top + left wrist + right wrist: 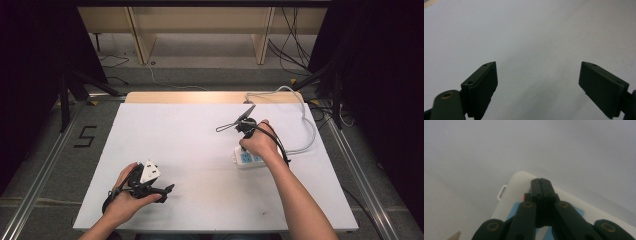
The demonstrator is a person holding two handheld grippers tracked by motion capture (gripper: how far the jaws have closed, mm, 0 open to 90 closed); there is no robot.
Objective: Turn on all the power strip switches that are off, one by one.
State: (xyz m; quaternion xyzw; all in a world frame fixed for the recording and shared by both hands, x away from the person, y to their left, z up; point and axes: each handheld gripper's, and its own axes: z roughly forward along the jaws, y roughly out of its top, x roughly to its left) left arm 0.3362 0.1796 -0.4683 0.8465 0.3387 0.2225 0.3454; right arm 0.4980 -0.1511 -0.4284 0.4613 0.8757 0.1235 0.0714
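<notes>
A: On the table [190, 150] we have the power strip [243, 158] lying at the right side, its grey cord [306, 125] looping off toward the far edge; our right gripper [541, 181] sits on top of it, jaws shut tight together with nothing between them, the tip beside a small red light near the strip's end.

B: So we judge the switch is being pressed, or just has been; whether it has clicked we cannot tell.

A: And our left gripper [537, 75] rests near the front left corner, well apart from the strip; jaws wide open, holding nothing, bare table between them.

B: No plug stands in the sockets that we can see; no containers here either.
</notes>
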